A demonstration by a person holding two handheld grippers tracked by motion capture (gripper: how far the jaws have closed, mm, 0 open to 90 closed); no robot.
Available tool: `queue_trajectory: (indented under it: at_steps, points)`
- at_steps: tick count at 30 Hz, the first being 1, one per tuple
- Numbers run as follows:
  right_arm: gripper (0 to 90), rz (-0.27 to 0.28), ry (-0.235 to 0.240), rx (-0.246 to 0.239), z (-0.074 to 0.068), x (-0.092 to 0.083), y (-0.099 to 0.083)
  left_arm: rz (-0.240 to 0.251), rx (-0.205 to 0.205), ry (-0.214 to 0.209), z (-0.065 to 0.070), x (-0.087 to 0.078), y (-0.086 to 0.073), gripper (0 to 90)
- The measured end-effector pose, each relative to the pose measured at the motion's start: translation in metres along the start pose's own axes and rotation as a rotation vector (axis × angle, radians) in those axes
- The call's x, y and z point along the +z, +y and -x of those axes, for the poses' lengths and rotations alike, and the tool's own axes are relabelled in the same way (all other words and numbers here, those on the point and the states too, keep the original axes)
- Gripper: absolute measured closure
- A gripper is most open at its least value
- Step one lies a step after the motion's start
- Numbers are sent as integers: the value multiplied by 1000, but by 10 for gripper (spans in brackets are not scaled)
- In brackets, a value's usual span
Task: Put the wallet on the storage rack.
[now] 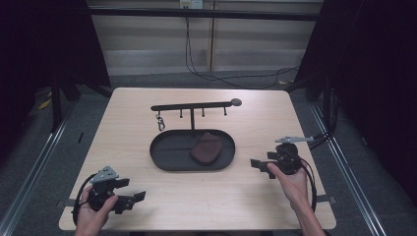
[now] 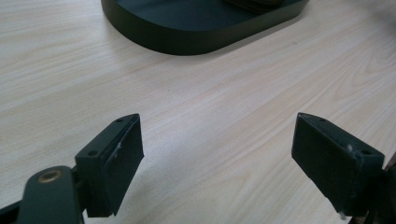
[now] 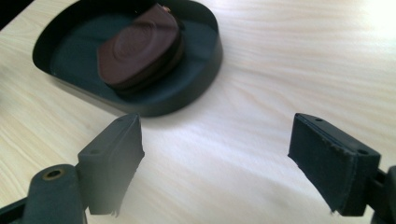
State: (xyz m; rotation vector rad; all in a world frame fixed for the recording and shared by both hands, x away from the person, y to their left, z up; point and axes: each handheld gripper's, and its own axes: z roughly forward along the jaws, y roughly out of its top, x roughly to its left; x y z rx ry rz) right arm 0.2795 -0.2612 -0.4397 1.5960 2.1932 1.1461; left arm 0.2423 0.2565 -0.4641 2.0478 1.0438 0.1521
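Bare table separates both spread-jawed grippers from tray.

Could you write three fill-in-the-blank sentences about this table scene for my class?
The brown pouch lies inside the black oval ____.
Both the left claw and the right claw have their jaws ____.
A metal clip hangs from the rack's ____ end in the high view.
Missing words: tray; open; left

Bare table around tray; hook rack blocks tray's far side.
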Motion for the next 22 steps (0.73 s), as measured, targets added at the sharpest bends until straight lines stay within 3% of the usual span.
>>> queue_trajectory:
  at_steps: [18,22]
  points:
    - [171,74,-81,65,26,-37,-67,4,5,2,0,-2,0,166]
    - [171,86,-87,81,29,-40,-71,-1,-1,0,-1,-1,0,166]
